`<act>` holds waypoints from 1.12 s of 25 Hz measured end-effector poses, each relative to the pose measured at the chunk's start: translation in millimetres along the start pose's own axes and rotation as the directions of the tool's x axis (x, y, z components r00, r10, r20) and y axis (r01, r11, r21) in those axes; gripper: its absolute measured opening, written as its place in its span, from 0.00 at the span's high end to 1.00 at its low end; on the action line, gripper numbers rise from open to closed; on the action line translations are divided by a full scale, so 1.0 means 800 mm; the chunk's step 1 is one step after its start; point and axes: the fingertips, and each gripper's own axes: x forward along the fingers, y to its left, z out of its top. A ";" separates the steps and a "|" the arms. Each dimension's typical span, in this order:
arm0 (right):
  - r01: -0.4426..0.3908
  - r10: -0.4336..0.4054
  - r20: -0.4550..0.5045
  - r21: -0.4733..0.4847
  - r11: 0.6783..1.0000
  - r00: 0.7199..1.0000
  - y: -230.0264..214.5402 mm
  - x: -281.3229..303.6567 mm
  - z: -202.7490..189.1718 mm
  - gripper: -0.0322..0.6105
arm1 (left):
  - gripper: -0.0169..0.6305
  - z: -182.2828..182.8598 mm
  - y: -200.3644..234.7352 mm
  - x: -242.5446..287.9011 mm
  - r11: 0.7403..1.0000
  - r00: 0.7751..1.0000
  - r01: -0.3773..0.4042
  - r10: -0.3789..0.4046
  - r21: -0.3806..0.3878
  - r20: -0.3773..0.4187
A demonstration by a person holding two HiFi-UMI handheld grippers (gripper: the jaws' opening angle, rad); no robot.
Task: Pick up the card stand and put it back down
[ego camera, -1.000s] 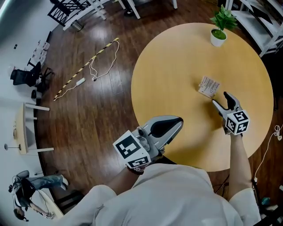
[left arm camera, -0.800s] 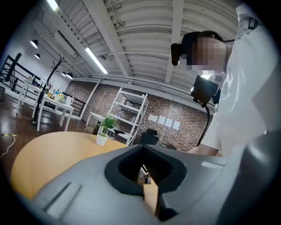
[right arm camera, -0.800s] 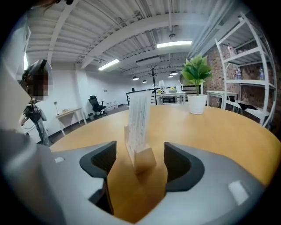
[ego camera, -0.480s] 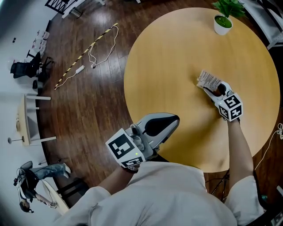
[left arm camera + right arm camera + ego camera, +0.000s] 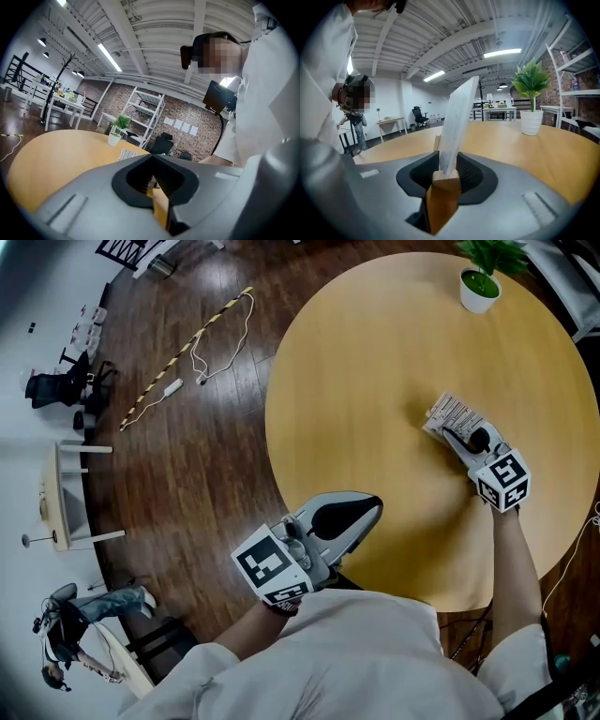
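The card stand (image 5: 451, 414) is a small wooden block holding an upright pale card, on the right part of the round wooden table (image 5: 375, 381). My right gripper (image 5: 457, 436) is shut on its wooden base. In the right gripper view the block (image 5: 443, 194) is pinched between the jaws of the right gripper (image 5: 445, 180) and the card (image 5: 457, 122) rises from it. My left gripper (image 5: 373, 506) hovers shut over the table's near edge, holding nothing. In the left gripper view the left gripper (image 5: 152, 180) points across the table toward the card stand (image 5: 127, 153).
A potted plant (image 5: 481, 285) stands at the table's far edge, also seen as the plant (image 5: 531, 117) beyond the stand. A cable and a striped strip (image 5: 202, 357) lie on the dark wood floor to the left. A small side table (image 5: 66, 498) stands at far left.
The right gripper, open and short of the stand a second ago, has moved up to it and closed on its base. The left gripper has stayed put.
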 end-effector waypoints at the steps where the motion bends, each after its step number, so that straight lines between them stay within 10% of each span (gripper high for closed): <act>1: 0.001 -0.001 0.012 0.002 1.000 1.000 0.007 -0.010 0.008 0.76 | 0.97 0.002 -0.003 -0.002 1.000 1.000 0.002 -0.002 0.004 0.002; 11: 0.096 -0.091 0.131 -0.033 0.995 0.987 0.122 -0.118 0.120 0.75 | 0.97 0.018 -0.015 -0.049 0.996 0.996 0.062 -0.065 0.060 0.054; 21: 0.206 -0.189 0.153 -0.099 0.974 0.970 0.337 -0.242 0.204 0.75 | 0.97 0.027 -0.113 -0.125 0.945 0.957 0.276 -0.288 0.175 0.046; 28: 0.187 -0.147 0.217 -0.175 0.967 0.965 0.483 -0.324 0.220 0.75 | 0.93 0.034 -0.237 -0.210 0.949 0.964 0.183 -0.224 0.258 0.140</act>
